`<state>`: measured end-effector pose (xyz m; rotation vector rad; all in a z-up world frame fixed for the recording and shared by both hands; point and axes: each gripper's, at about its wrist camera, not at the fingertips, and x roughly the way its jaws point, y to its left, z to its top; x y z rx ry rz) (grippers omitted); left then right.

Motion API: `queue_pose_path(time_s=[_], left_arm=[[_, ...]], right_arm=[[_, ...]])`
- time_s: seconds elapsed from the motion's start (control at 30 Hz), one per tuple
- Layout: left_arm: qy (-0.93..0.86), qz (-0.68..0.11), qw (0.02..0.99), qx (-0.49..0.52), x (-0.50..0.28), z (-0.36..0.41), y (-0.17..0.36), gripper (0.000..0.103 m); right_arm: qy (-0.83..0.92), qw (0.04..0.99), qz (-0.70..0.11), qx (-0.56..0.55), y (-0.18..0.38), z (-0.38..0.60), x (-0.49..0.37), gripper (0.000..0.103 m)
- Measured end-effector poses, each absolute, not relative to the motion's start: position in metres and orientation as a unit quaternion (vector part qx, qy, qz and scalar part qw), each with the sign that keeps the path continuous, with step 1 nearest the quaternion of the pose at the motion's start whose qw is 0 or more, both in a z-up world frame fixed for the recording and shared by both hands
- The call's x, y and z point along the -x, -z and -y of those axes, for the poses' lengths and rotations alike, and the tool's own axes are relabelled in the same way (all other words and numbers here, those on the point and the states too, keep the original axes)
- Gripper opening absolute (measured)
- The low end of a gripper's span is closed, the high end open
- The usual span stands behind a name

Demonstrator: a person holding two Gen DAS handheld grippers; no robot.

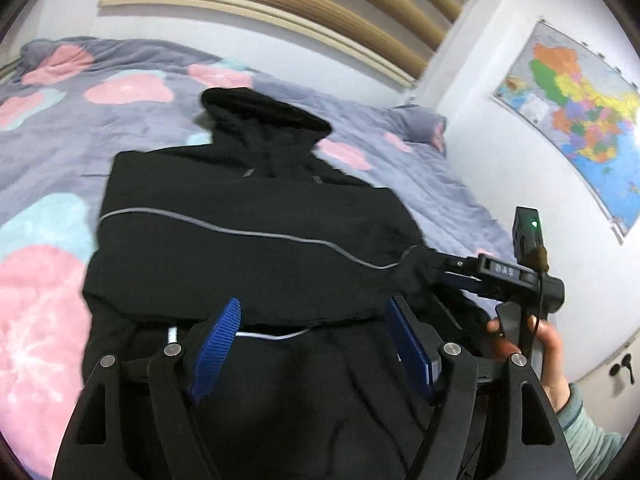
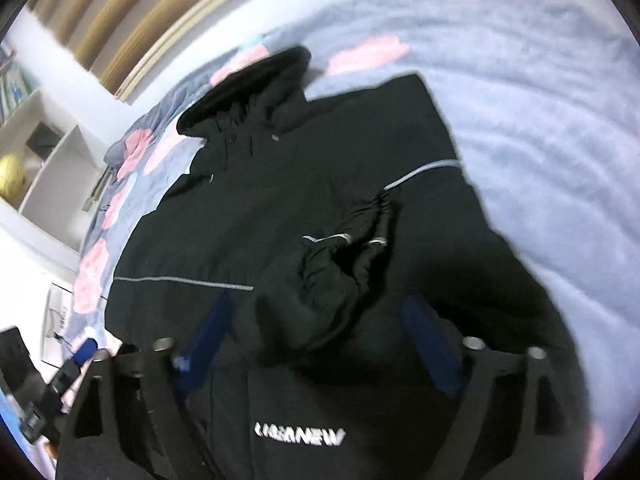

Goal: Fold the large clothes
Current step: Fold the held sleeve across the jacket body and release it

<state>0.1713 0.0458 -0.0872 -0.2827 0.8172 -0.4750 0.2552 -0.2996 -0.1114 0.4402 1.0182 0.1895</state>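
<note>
- Object: 1 large black padded hooded jacket with thin grey reflective piping (image 1: 248,216), lying flat on the grey-lilac quilt with pink and pale-blue flower blotches (image 1: 132,92). All positions below are given relative to the jacket.
- Layout: hood at the jacket's far end, white-lettered hem at its near end. Both sleeves are folded in across the chest; 1 elastic cuff (image 2: 360,224) lies bunched near the jacket's middle.
- Left gripper (image 1: 316,344): my blue pads stand wide apart over the near part of the jacket, nothing between them, no contact that I can see.
- Right gripper (image 2: 320,344): pads also apart, above the fabric near the folded sleeve. The picture is blurred; I see no pinch on cloth. In the left view it sits at the jacket's right edge, at the end of the sleeve.
- Judged step: take the near hem for the fold toward the hood.
- Method note: grip the 2 hem corners evenly, catching every layer, so the tucked sleeves stay in place.
- Risk: padded fabric is slippery and thick; a shallow pinch would likely take the top layer only.
- Lift low and carry both corners together, or the fold goes crooked.
</note>
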Motion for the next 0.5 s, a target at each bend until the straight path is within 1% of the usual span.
queue_pose_path(time_s=[0.03, 0.07, 0.1, 0.13, 0.23, 0.4, 0.5], left_arm=[[0.226, -0.394, 0.88, 0.14, -0.174, -0.05, 0.086, 0.076], [0.222, -0.396, 0.879, 0.144, -0.176, -0.051, 0.087, 0.076], [0.217, -0.398, 0.879, 0.147, -0.18, -0.052, 0.089, 0.076], [0.211, -0.398, 0.881, 0.147, -0.184, -0.052, 0.091, 0.076], [0.195, -0.401, 0.885, 0.133, -0.193, -0.048, 0.092, 0.076], [0.156, -0.398, 0.897, 0.112, -0.223, -0.042, 0.087, 0.076], [0.146, -0.408, 0.895, 0.109, -0.247, -0.037, 0.092, 0.076]], right_arm=[[-0.093, 0.842, -0.488, -0.212, 0.116, 0.297, -0.259, 0.074], [-0.094, 0.84, -0.491, -0.211, 0.119, 0.295, -0.263, 0.062], [-0.098, 0.839, -0.497, -0.199, 0.121, 0.288, -0.265, 0.045], [-0.095, 0.846, -0.492, -0.183, 0.117, 0.284, -0.263, 0.041], [-0.096, 0.878, -0.448, -0.138, 0.09, 0.276, -0.253, 0.033], [-0.061, 0.919, -0.379, -0.091, 0.037, 0.288, -0.246, 0.032], [-0.035, 0.921, -0.379, -0.086, 0.037, 0.306, -0.26, 0.032]])
